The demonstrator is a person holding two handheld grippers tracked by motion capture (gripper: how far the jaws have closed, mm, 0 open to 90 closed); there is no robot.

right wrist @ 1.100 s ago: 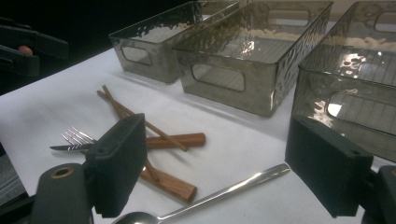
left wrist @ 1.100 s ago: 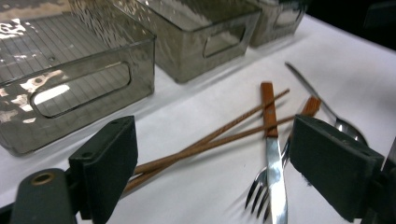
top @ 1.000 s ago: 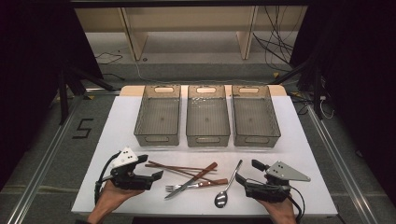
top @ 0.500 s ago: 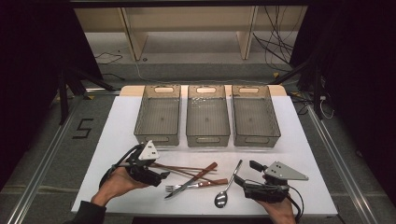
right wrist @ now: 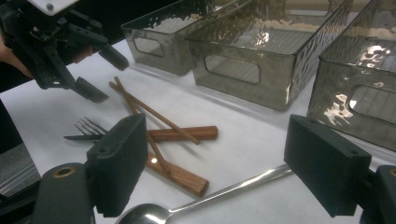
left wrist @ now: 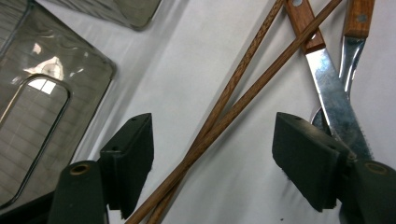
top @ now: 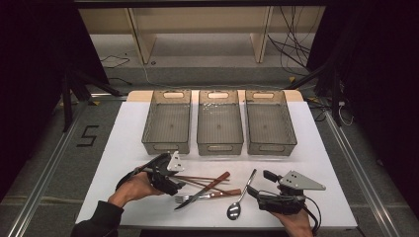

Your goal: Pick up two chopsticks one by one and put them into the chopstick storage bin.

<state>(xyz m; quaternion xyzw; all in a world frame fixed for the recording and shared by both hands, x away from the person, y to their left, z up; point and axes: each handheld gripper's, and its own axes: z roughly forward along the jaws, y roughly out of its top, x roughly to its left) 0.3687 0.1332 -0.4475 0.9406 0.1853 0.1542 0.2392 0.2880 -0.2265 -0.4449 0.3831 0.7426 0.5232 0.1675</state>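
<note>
Left gripper (top: 179, 185) at lower left of the high view, forearm angled in from the bottom edge, jaws apart and just closing; right gripper (top: 254, 185) at lower right, jaws wide

Worktop (top: 123, 143): white sheet, three grey bins in a row at the far side — left bin (top: 167, 121), middle bin (top: 219, 122), right bin (top: 270, 121).
Cutlery: chopsticks (top: 200, 178), knife (top: 203, 190), fork (top: 205, 196) crossed in a loose pile near the front; spoon (top: 240, 197) just beside it.
Left gripper (top: 177, 183): at the chopsticks' near ends, jaws have just been closing — whether they touch cannot be told.
Right gripper (top: 258, 183): resting on the worktop right of the spoon, jaws apart.
</note>
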